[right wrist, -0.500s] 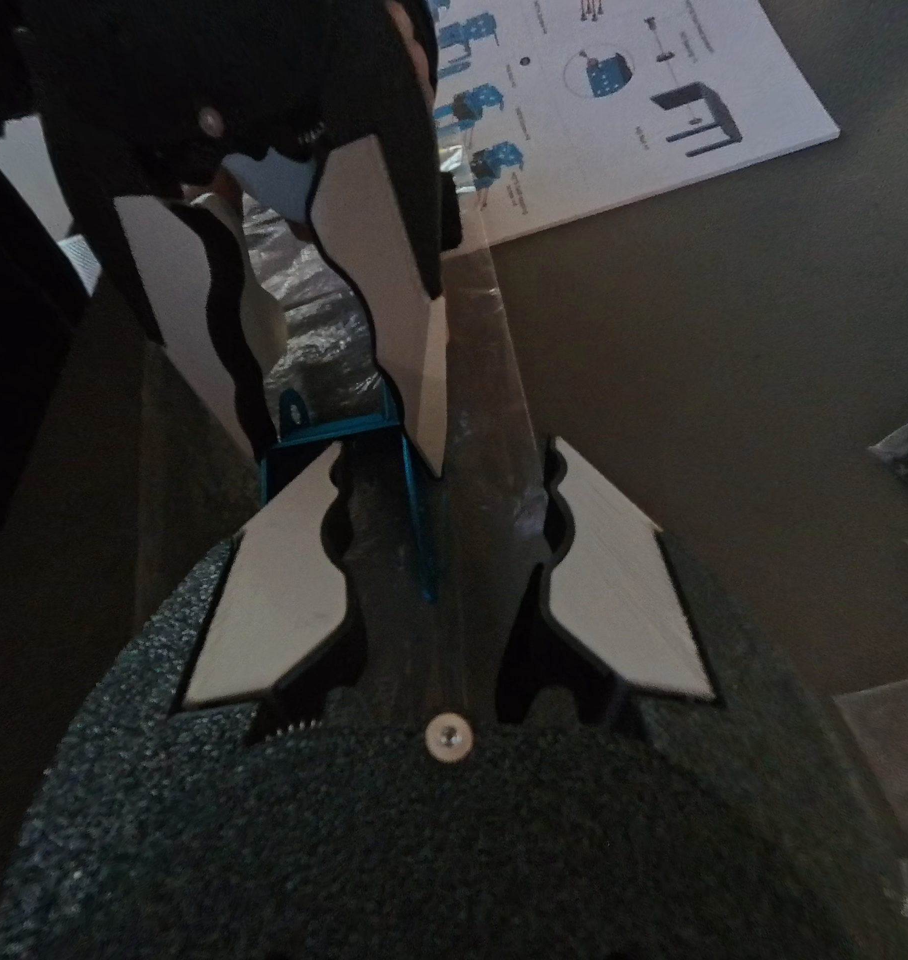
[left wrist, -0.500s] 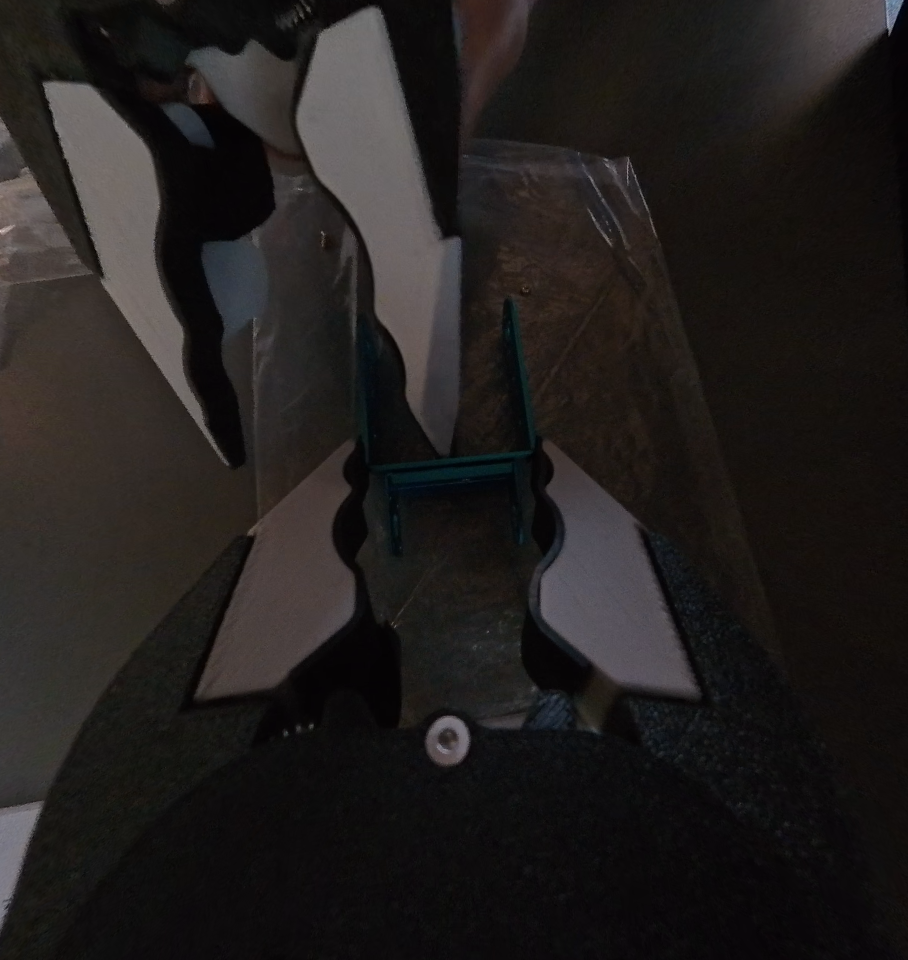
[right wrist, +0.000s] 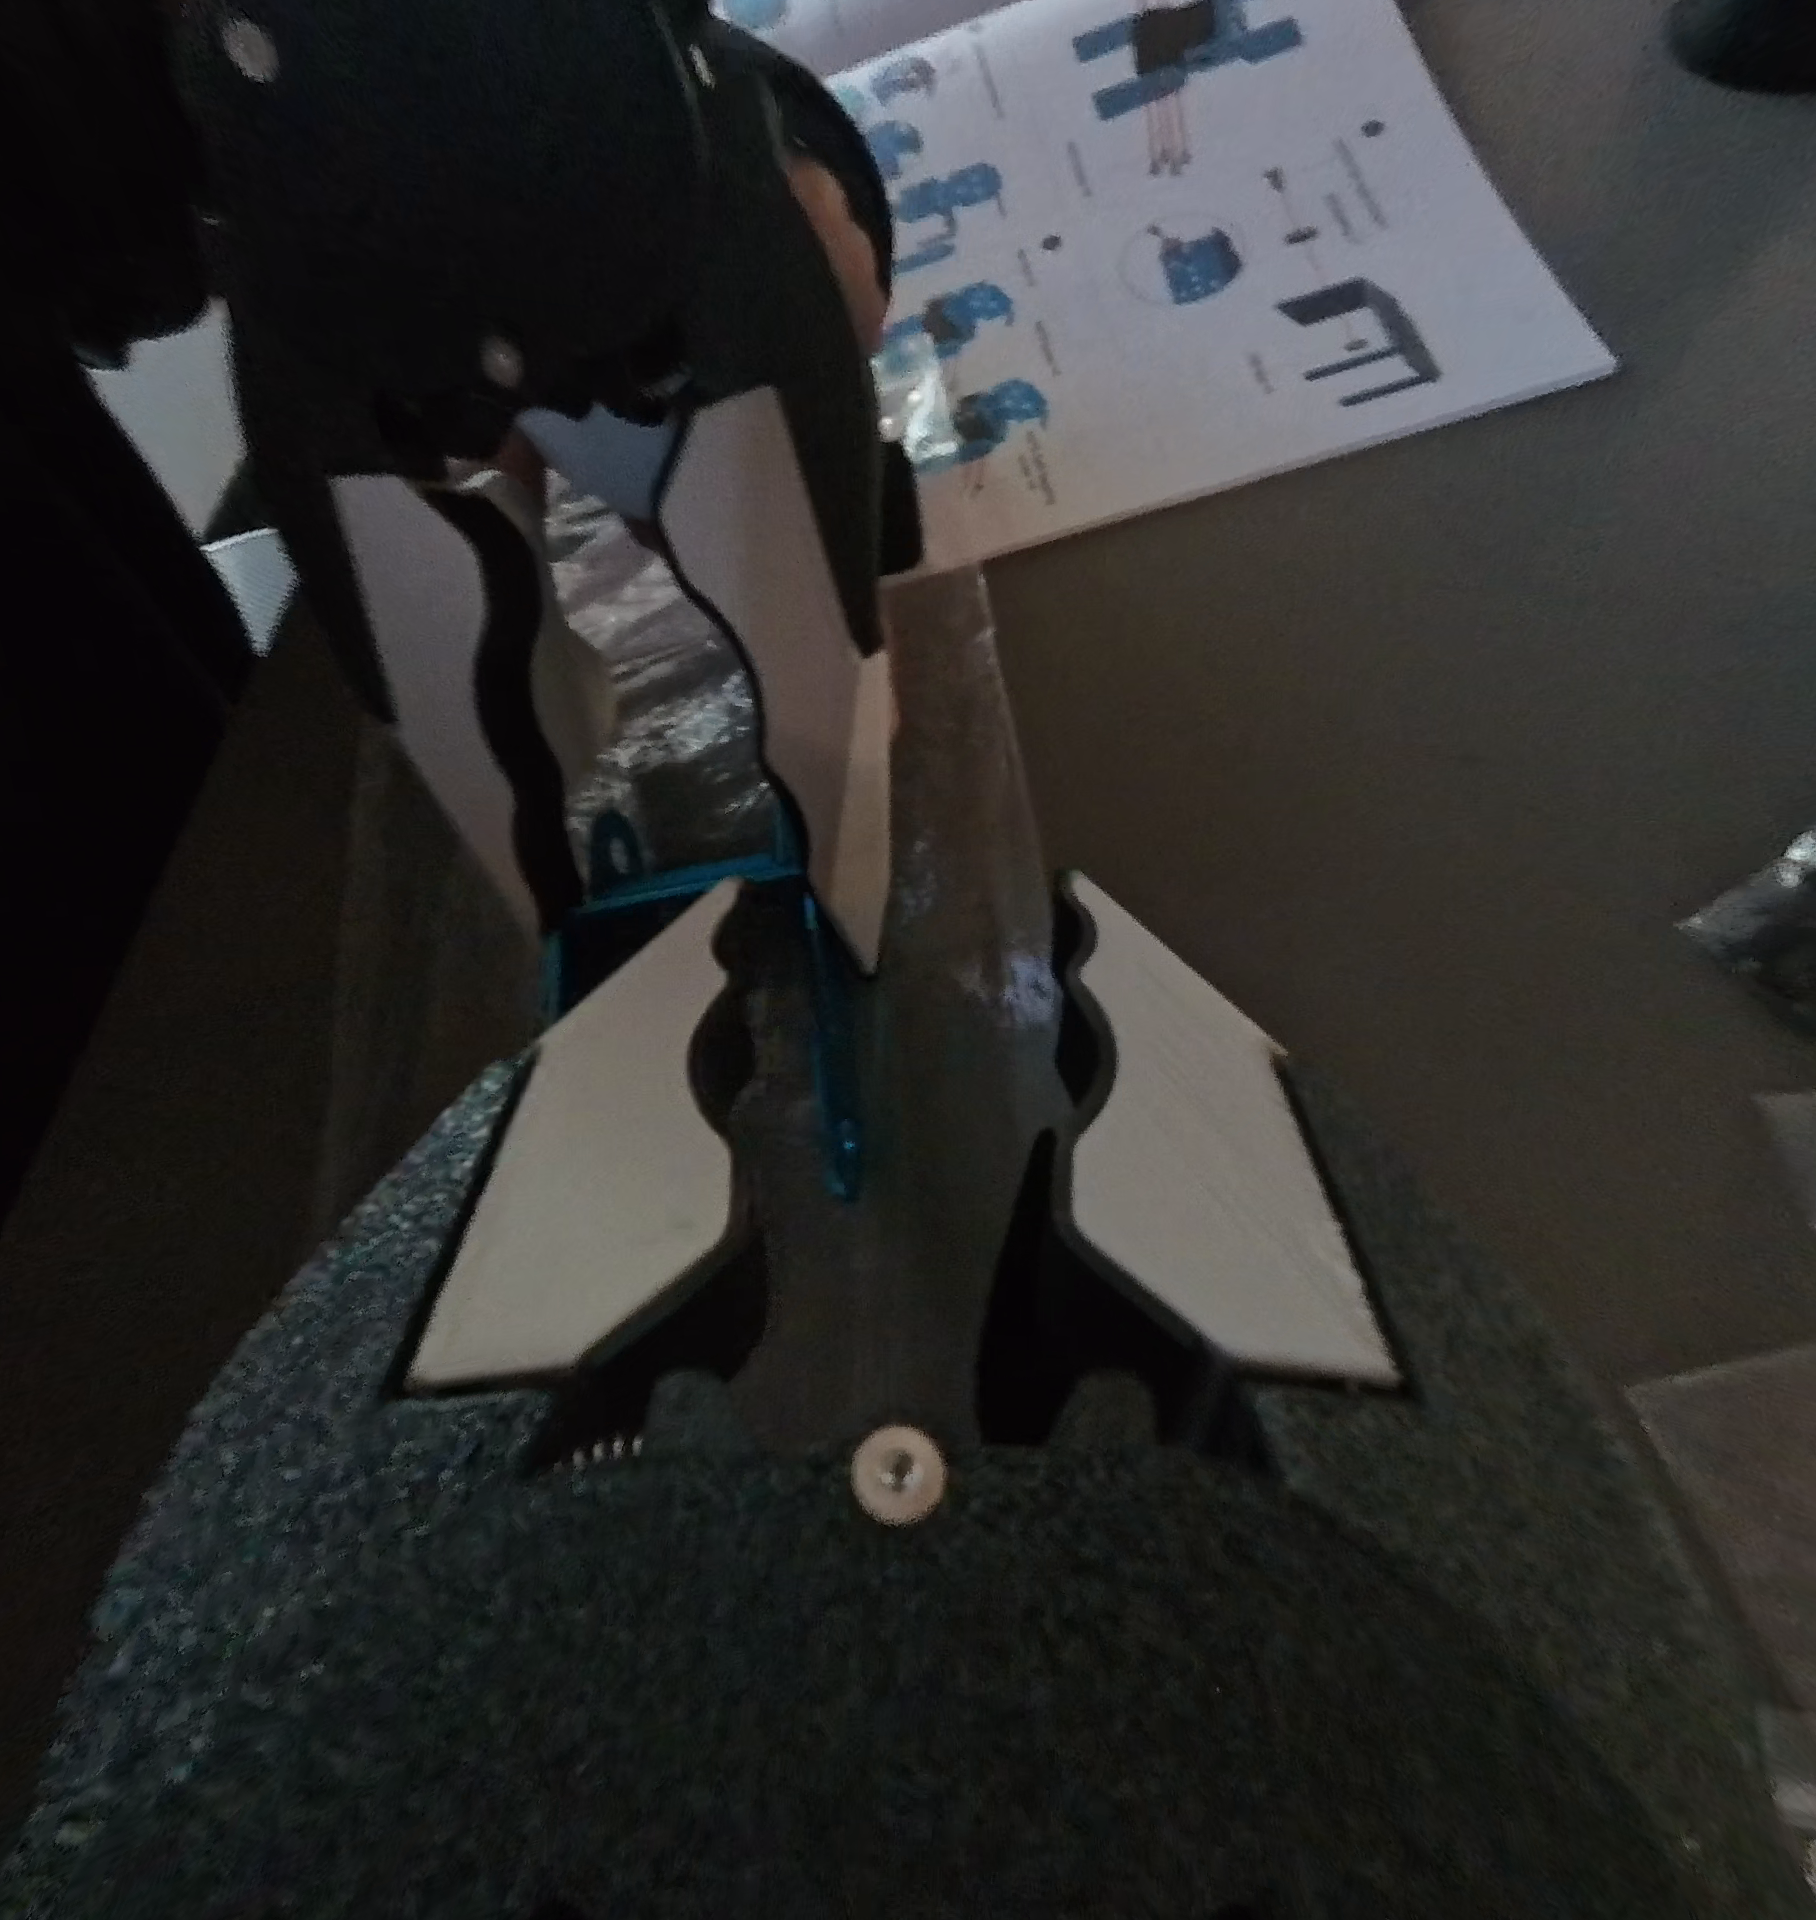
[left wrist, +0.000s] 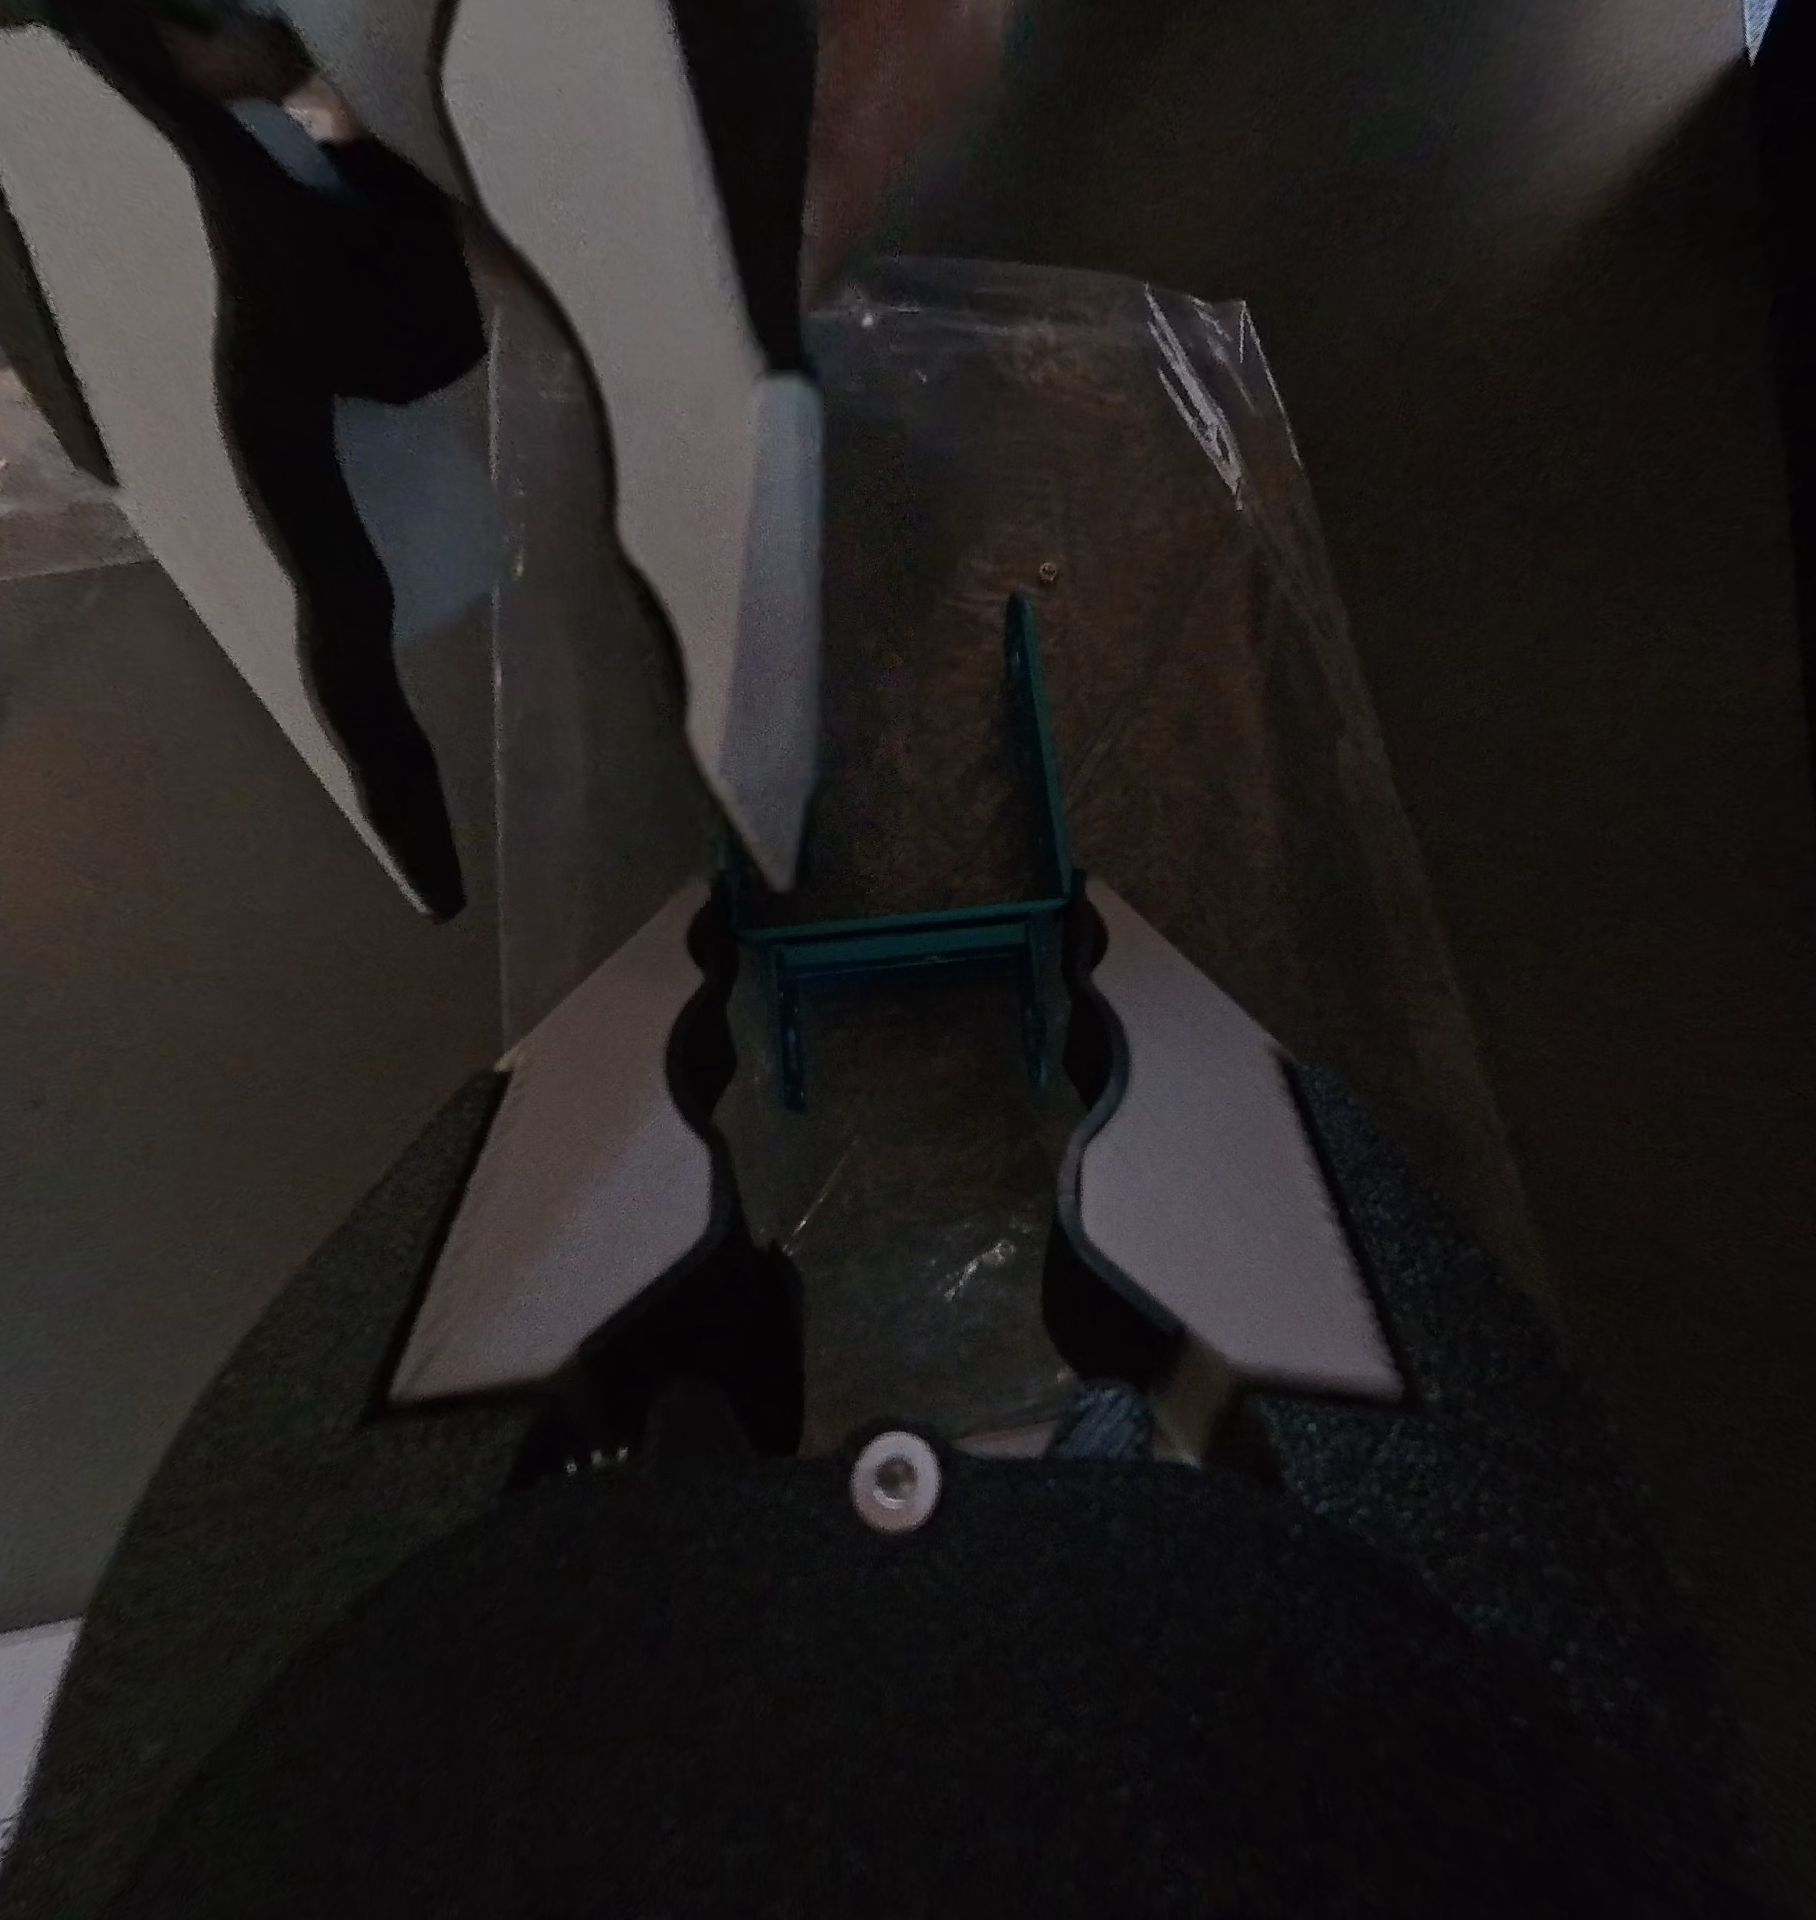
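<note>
Teal metal U-bracket (left wrist: 899,930), bagged, apparently clamped by left gripper (left wrist: 899,935).

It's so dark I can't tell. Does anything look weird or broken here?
Nothing looks broken or spilled. One odd thing: the blue bracket is pinched between the left claw's tips, with a crinkly clear bag behind it. The open right claw has one fingertip poking at the bracket's corner.
</note>
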`<action>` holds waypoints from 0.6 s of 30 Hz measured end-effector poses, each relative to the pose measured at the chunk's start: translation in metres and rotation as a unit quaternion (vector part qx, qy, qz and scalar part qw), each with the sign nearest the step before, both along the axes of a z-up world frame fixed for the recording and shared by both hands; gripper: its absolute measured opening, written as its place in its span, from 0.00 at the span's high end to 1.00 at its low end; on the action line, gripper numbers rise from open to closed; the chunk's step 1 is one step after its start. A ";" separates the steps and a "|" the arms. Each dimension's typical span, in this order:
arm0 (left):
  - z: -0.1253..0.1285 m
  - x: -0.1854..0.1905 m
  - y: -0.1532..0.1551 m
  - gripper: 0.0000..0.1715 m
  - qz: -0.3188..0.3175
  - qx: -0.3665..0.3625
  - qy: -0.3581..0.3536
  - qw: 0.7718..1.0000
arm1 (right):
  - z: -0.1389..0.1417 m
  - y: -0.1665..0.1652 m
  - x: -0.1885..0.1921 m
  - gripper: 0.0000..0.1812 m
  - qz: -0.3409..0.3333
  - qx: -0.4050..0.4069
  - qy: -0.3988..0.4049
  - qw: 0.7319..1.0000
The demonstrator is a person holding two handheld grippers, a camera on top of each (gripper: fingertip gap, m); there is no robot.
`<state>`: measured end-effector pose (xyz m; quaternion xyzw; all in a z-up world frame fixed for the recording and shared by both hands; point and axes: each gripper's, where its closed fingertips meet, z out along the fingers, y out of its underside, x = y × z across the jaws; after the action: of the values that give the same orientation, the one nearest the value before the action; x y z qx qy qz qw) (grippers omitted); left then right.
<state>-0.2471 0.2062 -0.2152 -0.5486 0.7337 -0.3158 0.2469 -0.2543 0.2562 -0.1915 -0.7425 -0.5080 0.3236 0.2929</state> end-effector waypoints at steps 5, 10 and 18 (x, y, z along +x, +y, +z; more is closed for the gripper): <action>0.000 0.000 0.000 0.62 0.000 0.000 0.000 1.000 | -0.016 -0.020 -0.008 0.59 0.052 0.014 -0.043 0.998; 0.000 0.000 0.000 0.63 0.001 -0.001 0.001 1.000 | -0.016 -0.018 -0.009 0.58 0.045 0.008 -0.041 0.998; 0.000 0.000 0.001 0.62 0.002 -0.001 0.001 1.000 | -0.021 -0.020 -0.008 0.61 0.058 0.032 -0.060 0.996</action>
<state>-0.2471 0.2069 -0.2156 -0.5507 0.7323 -0.3160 0.2461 -0.2624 0.2358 -0.2125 -0.7206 -0.5766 0.2785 0.2660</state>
